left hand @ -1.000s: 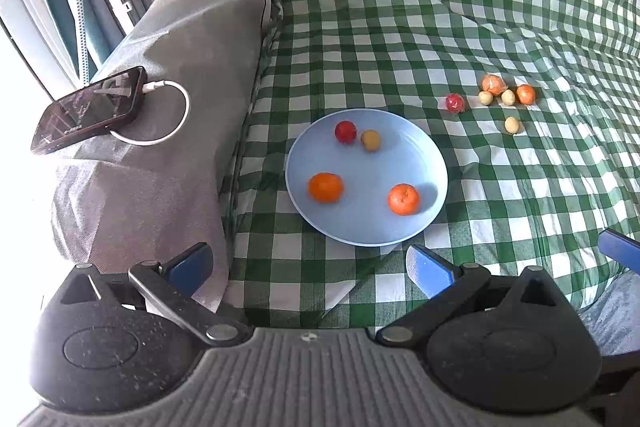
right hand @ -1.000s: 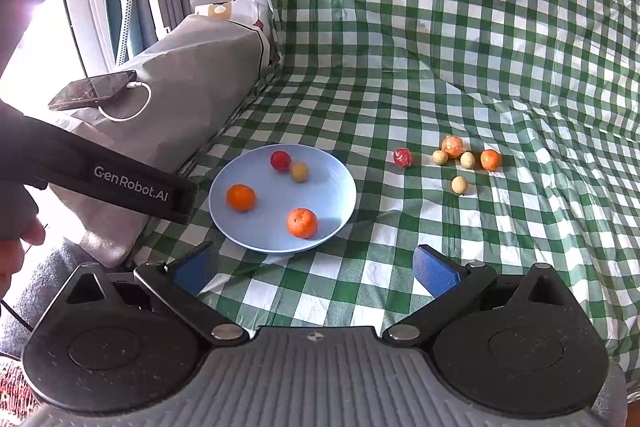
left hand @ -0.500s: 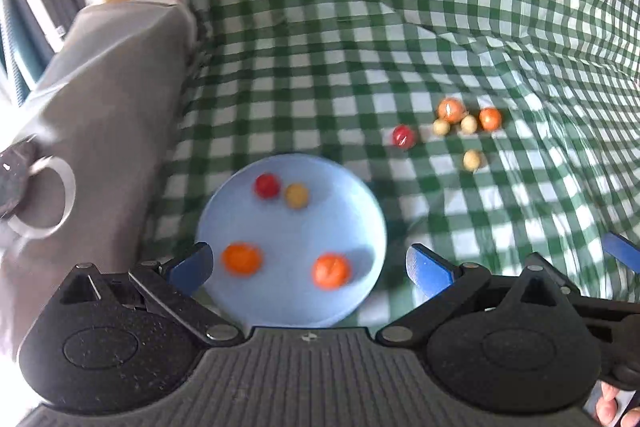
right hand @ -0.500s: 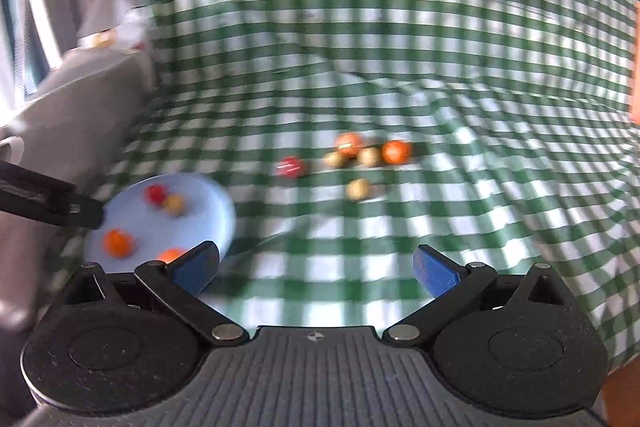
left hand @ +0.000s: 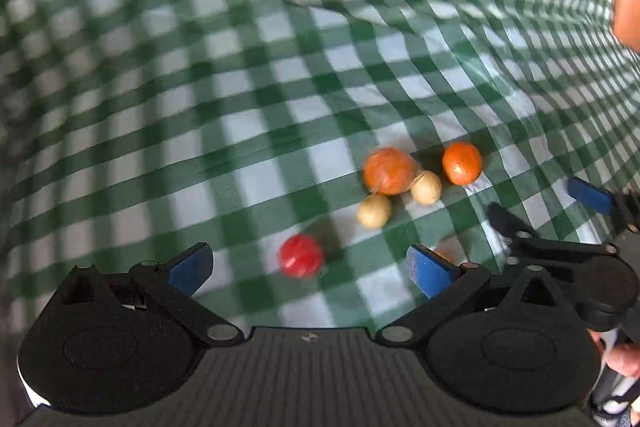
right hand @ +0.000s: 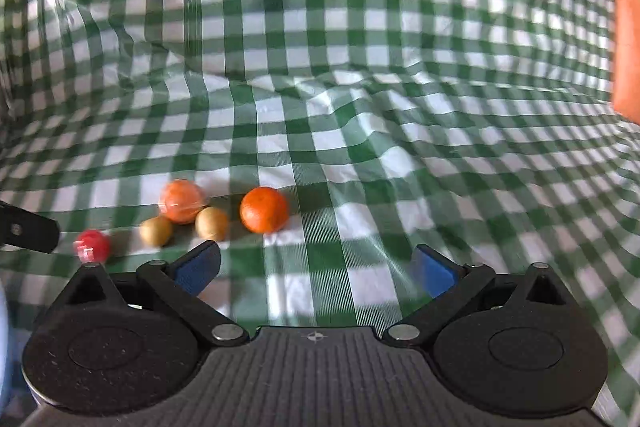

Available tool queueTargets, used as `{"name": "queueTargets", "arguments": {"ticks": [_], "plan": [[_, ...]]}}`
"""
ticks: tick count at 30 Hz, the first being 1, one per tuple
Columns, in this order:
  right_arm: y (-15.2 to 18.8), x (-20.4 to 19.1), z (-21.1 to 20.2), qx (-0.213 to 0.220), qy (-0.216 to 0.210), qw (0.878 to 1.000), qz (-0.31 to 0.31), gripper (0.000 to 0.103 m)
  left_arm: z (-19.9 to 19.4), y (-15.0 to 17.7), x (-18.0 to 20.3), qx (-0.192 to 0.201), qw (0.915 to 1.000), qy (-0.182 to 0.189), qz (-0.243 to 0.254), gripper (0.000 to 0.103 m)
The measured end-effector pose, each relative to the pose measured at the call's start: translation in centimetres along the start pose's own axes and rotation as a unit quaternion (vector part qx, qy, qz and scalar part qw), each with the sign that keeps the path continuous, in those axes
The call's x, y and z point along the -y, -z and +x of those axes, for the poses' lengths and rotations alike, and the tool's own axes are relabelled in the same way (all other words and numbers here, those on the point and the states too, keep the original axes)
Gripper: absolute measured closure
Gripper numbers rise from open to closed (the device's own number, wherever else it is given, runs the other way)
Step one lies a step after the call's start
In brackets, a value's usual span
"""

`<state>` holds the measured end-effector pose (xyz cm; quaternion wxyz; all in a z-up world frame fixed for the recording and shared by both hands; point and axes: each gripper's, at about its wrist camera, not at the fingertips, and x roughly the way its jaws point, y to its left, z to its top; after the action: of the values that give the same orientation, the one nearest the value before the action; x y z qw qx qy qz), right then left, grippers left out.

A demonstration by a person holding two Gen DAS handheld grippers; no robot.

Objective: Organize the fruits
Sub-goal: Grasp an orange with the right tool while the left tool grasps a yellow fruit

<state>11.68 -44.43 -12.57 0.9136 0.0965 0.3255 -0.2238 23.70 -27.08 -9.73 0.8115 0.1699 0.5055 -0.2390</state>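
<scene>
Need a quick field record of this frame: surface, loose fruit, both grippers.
surface: green checked cloth, wrinkled
loose fruit: red fruit; two tan fruits; large pale orange fruit; bright orange fruit
cluster: the pale orange fruit sits against the two tan ones; the red fruit apart, the bright orange one slightly apart
left gripper: open, nothing held, red fruit in view between its fingers
right gripper: open, empty, bright orange fruit just beyond the fingers; jaws have just closed slightly
image quality: motion blur

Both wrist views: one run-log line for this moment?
left gripper open over red fruit | right gripper open, empty | fruits loose on checked cloth
</scene>
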Motion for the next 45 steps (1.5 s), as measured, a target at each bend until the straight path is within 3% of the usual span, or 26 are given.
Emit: {"name": "queueTargets", "arguments": {"ticks": [4, 7, 9, 10, 11, 12, 13, 19, 29, 36, 45], "plan": [[-0.1, -0.3, 4.5, -0.011, -0.025, 0.999, -0.036, 0.02, 4.0, -1.5, 0.2, -0.02, 0.9994, 0.028, 0.006, 0.0], [-0.3, -0.3, 6.6, -0.011, -0.05, 0.998, -0.037, 0.021, 5.3, -1.9, 0.3, -0.025, 0.9987, 0.043, 0.012, 0.003], [-0.4, -0.5, 7.3, -0.002, -0.052, 0.998, -0.046, 0.022, 5.7, -2.1, 0.6, -0.024, 0.9979, 0.055, 0.024, 0.032], [-0.4, -0.6, 7.6, 0.003, -0.055, 0.997, -0.05, 0.028, 5.8, -2.0, 0.8, -0.029, 0.997, 0.065, 0.032, 0.044], [-0.4, -0.6, 7.6, 0.009, -0.06, 0.997, -0.05, 0.043, 5.8, -1.9, 1.0, -0.031, 0.9961, 0.073, 0.039, 0.066], [-0.4, -0.6, 7.7, 0.015, -0.072, 0.996, -0.05, 0.054, 5.5, -1.7, 1.3, -0.027, 0.9957, 0.075, 0.047, 0.077], [-0.4, -0.7, 7.5, 0.02, -0.073, 0.996, -0.056, 0.066, 5.2, -1.5, 1.5, -0.021, 0.9954, 0.076, 0.054, 0.077], [0.2, -0.1, 5.1, 0.009, -0.047, 0.998, -0.047, 0.066, 2.5, -0.6, 2.2, 0.026, 0.9935, 0.09, 0.064, 0.078], [2.0, 1.5, -5.0, 0.033, -0.021, 0.999, -0.025, 0.066, -7.7, 4.9, 0.5, 0.075, 0.9941, 0.079, -0.001, 0.078], [3.3, -0.7, -14.5, 0.052, -0.074, 0.996, -0.027, 0.066, -16.4, 11.5, -2.0, 0.081, 0.9936, 0.064, -0.048, 0.078], [5.5, -7.5, -25.1, 0.044, -0.185, 0.98, -0.052, 0.066, -25.0, 20.1, -5.7, 0.104, 0.9892, 0.024, -0.101, 0.078]]}}
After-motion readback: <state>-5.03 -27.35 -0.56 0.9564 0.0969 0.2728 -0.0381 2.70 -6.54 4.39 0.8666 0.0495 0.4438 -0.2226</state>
